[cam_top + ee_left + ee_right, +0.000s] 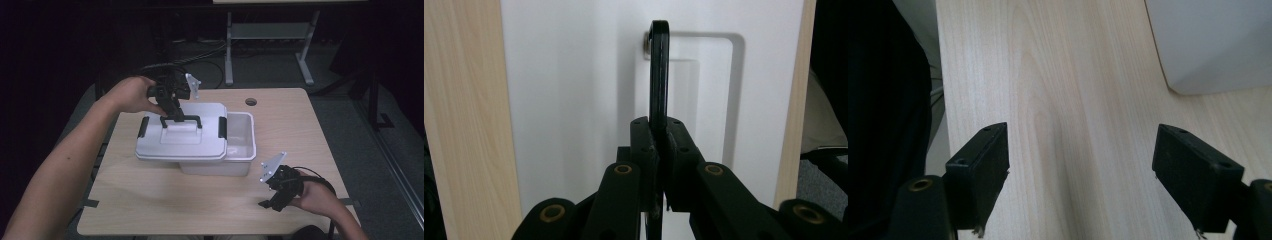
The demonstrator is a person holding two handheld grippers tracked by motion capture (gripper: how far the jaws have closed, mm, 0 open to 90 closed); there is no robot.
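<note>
A white lid (180,137) with black side clips sits askew over a white plastic box (241,145), shifted left so the box's right part lies uncovered. My left gripper (175,116) is shut on the lid's black handle (187,119). In the left gripper view, the handle (658,75) stands on edge, pinched between the pads of the left gripper (659,142), above the lid's white top (574,100). My right gripper (267,204) rests low near the table's front right, open, with nothing between its jaws. In the right gripper view, bare wood lies under the right gripper (1080,170), and the box's corner (1213,45) is ahead.
The light wooden table (280,125) has a round cable hole (251,102) at the back. Beyond its far edge stand a metal table frame (270,45) and floor cables. Dark floor borders the table's left edge (943,100) in the right gripper view.
</note>
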